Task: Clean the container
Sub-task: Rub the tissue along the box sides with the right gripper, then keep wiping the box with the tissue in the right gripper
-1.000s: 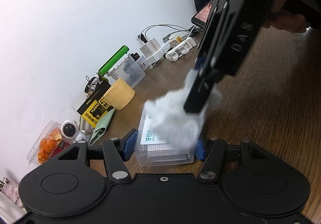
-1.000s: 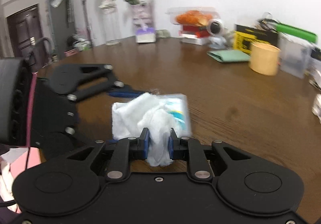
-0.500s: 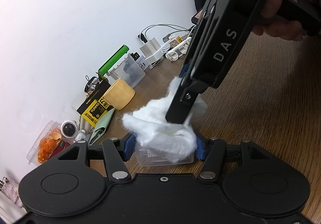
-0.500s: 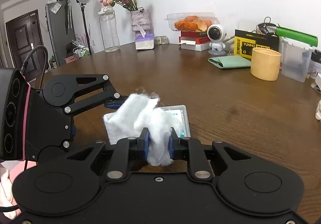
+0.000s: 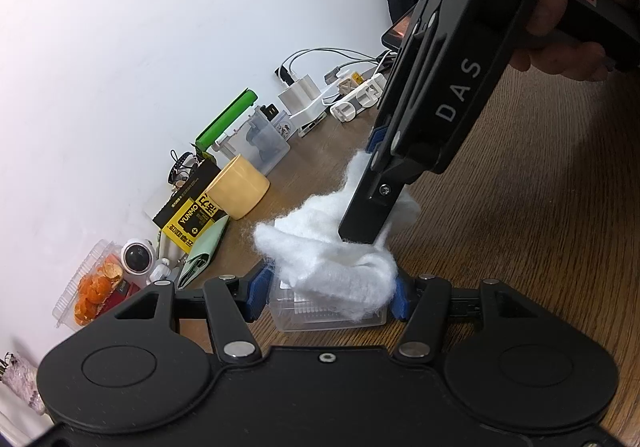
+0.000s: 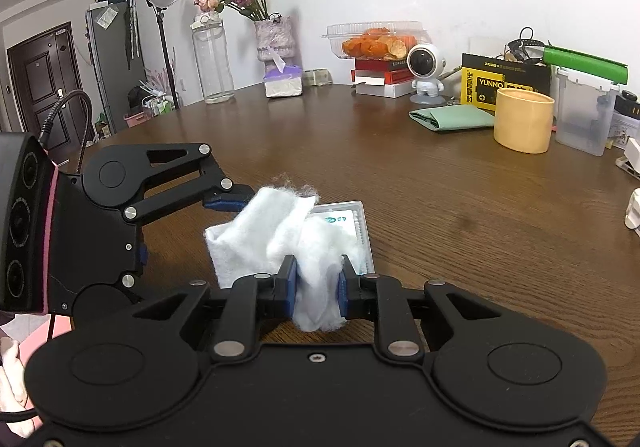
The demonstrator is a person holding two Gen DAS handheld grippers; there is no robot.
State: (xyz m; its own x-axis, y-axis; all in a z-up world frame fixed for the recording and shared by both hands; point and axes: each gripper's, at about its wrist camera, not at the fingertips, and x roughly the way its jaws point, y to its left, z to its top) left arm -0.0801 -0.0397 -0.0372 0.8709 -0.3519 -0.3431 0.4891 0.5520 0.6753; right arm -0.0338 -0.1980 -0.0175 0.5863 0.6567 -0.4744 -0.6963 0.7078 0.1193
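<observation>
A small clear plastic container with a printed lid lies flat on the brown wooden table. My left gripper is shut on its two sides, blue pads pressed against the walls. A wad of white cotton cloth lies over the lid and hides most of it. My right gripper is shut on that white cloth and holds it down on the container. In the left wrist view the right gripper comes down from the upper right, held by a hand.
Along the wall stand a yellow cup, a folded green cloth, a yellow-black box, a clear tub, a small white robot figure, a box of orange slices, a glass jar, flowers and chargers.
The right gripper has dragged the white cloth across the lid toward the left gripper, bunching it up. The left gripper and the container have stayed put.
</observation>
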